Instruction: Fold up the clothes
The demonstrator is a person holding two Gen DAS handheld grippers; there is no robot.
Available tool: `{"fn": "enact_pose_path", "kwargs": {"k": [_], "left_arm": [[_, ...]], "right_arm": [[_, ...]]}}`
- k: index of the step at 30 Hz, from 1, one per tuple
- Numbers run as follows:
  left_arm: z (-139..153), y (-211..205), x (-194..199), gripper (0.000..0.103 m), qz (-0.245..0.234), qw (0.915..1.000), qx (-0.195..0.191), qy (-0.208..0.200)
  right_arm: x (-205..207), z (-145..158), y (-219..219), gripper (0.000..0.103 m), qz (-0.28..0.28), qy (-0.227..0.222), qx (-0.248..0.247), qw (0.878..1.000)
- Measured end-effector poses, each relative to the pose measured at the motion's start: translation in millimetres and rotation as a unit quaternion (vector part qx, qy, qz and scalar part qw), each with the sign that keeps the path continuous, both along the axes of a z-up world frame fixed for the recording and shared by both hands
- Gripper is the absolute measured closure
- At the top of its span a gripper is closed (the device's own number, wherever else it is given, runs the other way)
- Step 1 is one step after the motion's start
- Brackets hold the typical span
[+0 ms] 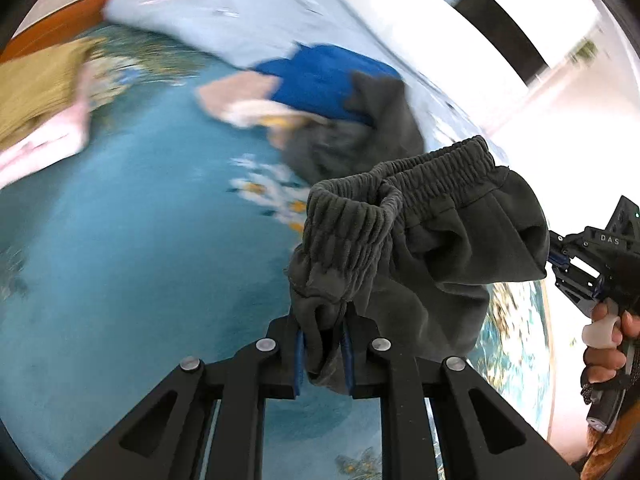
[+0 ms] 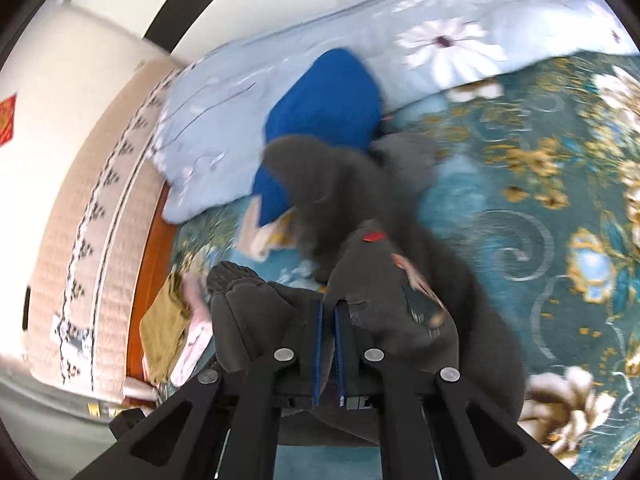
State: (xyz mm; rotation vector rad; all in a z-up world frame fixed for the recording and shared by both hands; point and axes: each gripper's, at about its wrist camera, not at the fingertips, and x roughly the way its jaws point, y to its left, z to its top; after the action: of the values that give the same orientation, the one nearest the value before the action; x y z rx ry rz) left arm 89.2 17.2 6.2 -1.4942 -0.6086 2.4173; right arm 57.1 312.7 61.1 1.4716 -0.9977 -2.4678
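Observation:
Dark grey sweatpants (image 1: 404, 240) with a gathered elastic waistband hang lifted over the teal floral bedspread (image 1: 132, 240). My left gripper (image 1: 324, 354) is shut on one end of the waistband. In the left wrist view the right gripper (image 1: 560, 260) holds the other end, with a person's hand on its handle. In the right wrist view my right gripper (image 2: 329, 344) is shut on the grey sweatpants (image 2: 384, 300), whose legs trail down toward the bedspread (image 2: 540, 200). A red tag and a printed patch show on the fabric.
A pile with a blue garment (image 1: 320, 76) and a beige one (image 1: 236, 96) lies behind the sweatpants; the blue garment (image 2: 324, 120) shows in the right view too. An olive garment (image 1: 36, 88) over a pink one sits at the left. A pale blue floral quilt (image 2: 440, 40) covers the far side.

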Motion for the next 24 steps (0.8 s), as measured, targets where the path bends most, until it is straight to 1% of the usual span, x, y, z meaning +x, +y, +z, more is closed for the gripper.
{"fn": "enact_pose_path", "kwargs": {"k": [3, 5, 9, 11, 13, 16, 19, 22, 24], "left_arm": [[-3, -38, 10, 0.088, 0.052, 0.9985, 0.001, -0.019], [-6, -64, 16, 0.088, 0.087, 0.9957, 0.001, -0.031], [-10, -115, 29, 0.088, 0.156, 0.9862, 0.002, -0.056], [-13, -130, 30, 0.088, 0.184, 0.9808, -0.006, -0.065], [-19, -147, 30, 0.088, 0.217, 0.9733, -0.006, -0.075], [-28, -174, 29, 0.088, 0.267, 0.9597, -0.009, -0.088], [-41, -202, 29, 0.088, 0.315, 0.9436, -0.011, -0.102], [-57, -211, 31, 0.088, 0.339, 0.9333, 0.008, -0.119], [-67, -217, 32, 0.088, 0.354, 0.9259, 0.021, -0.131]], "right_arm": [[-19, -2, -38, 0.097, 0.035, -0.008, 0.005, 0.999], [-38, -8, -73, 0.097, 0.065, -0.022, 0.008, 0.998], [-68, -27, -122, 0.097, 0.099, -0.050, 0.005, 0.994], [-85, -35, -147, 0.097, 0.114, -0.061, 0.010, 0.992], [-101, -42, -170, 0.097, 0.128, -0.068, 0.014, 0.989], [-122, -52, -198, 0.097, 0.142, -0.075, 0.014, 0.987], [-139, -71, -221, 0.097, 0.141, -0.088, -0.009, 0.986], [-147, -94, -239, 0.097, 0.141, -0.109, -0.020, 0.984], [-151, -112, -250, 0.095, 0.141, -0.122, -0.013, 0.982]]}}
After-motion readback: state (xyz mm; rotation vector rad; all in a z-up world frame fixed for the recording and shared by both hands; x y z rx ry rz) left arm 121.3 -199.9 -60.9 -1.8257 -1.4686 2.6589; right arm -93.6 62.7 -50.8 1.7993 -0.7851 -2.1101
